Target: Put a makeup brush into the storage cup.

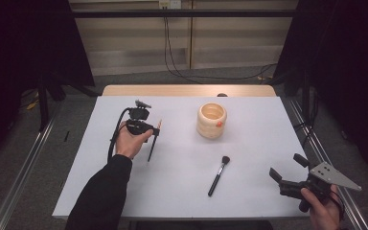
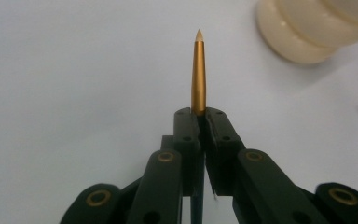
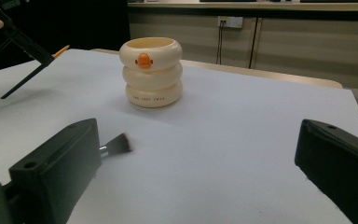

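My left gripper (image 1: 155, 130) is shut on a thin lip brush (image 1: 152, 146), held above the white table (image 1: 182, 196) at its left. The gold ferrule and pointed tip (image 2: 198, 74) stick out past the closed jaws, and the black handle hangs down behind them. In the right gripper view the same brush (image 3: 21, 84) slants in the air at the far left. A cream ringed pot (image 1: 212, 120) with an orange duck bill stands right of centre. My right gripper (image 1: 287, 166) hovers open at the near right corner, nothing between its jaws (image 3: 200, 140).
A black-handled makeup brush (image 1: 219, 175) lies on the table between the pot and my right gripper, its bristles (image 3: 119, 143) showing past the right gripper's left jaw. Beyond the table's far wooden edge (image 1: 187, 90) are floor, cables and a wall.
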`<state>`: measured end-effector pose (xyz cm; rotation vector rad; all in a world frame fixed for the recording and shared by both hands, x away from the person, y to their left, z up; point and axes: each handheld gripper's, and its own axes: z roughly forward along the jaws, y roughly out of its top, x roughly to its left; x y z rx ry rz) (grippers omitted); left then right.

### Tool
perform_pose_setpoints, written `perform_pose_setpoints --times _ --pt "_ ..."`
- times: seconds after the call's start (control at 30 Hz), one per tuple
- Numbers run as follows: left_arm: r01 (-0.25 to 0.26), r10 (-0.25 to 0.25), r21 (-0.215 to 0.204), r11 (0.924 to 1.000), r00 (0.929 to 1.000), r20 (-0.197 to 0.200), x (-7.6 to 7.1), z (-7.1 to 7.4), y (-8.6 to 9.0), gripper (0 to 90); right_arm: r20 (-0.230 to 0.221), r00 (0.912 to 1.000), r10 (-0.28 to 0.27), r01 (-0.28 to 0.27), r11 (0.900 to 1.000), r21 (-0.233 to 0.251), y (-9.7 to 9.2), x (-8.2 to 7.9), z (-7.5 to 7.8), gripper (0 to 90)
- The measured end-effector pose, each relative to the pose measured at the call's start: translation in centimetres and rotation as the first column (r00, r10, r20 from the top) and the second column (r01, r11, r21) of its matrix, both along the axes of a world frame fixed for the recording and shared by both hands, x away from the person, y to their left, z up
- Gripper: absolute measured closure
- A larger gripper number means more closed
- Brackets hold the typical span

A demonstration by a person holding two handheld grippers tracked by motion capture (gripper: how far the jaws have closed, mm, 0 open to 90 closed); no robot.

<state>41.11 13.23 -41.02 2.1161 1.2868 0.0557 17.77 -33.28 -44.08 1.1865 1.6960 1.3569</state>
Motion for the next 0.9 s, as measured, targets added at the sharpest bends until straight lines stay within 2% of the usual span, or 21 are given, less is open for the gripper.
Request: perform_pose_setpoints --times 0.13,0.17,0.23,0.3,0.37,0.47,0.5,0.53,0.6,0.77,0.9 --pt "0.006 -0.005 -0.017 0.9998 0.9983 0.058 -0.6 0.5 0.0 84.0 0.002 1.0 -0.001 0.001 1.0 0.0 0.0 0.0 0.0 0.0" --pt "-0.014 0.015 -0.013 0.9998 0.9966 0.081 -0.7 0.6 0.0 84.0 0.002 1.0 -0.003 0.003 1.0 -0.001 0.0 0.0 0.0 0.0" --pt "-0.028 0.032 -0.048 0.9985 0.9956 0.088 -0.9 0.7 0.3 84.0 0.002 1.0 0.0 0.0 1.0 0.0 0.0 0.0 0.0 0.0" --pt "-0.029 0.035 -0.037 0.9989 0.9886 0.146 -1.2 0.9 0.4 84.0 0.002 1.0 -0.001 0.001 1.0 0.0 0.0 0.0 0.0 0.0" --pt "-0.024 0.034 -0.059 0.998 0.9831 0.18 -1.6 1.1 0.6 84.0 0.002 1.0 -0.002 0.002 1.0 0.001 0.0 0.0 0.0 0.0" --pt "0.002 0.016 -0.085 0.9964 0.9772 0.212 -2.0 1.4 0.8 84.0 0.001 1.0 0.0 0.0 1.0 0.0 0.0 0.0 0.0 0.0" --pt "0.001 0.022 -0.107 0.9943 0.9767 0.213 -2.1 1.4 0.8 84.0 0.002 1.0 0.001 -0.001 1.0 0.001 0.0 0.0 0.0 0.0" --pt "-0.01 0.037 -0.12 0.9928 0.9722 0.231 -2.3 1.5 0.8 84.0 0.002 1.0 -0.002 0.002 1.0 0.001 0.0 0.0 0.0 0.0" --pt "0.006 0.03 -0.142 0.9898 0.9674 0.252 -2.7 1.7 0.9 84.0 0.003 1.0 0.001 -0.001 1.0 0.002 0.0 0.0 0.0 0.0" --pt "0.031 0.033 -0.182 0.9828 0.9419 0.334 -3.8 2.2 1.1 84.0 0.004 1.0 -0.001 0.001 1.0 0.004 0.0 0.0 0.0 0.0" --pt "0.041 0.055 -0.225 0.9734 0.913 0.404 -4.8 2.6 1.3 84.0 0.003 1.0 -0.003 0.003 1.0 0.009 0.1 0.0 0.0 0.0"
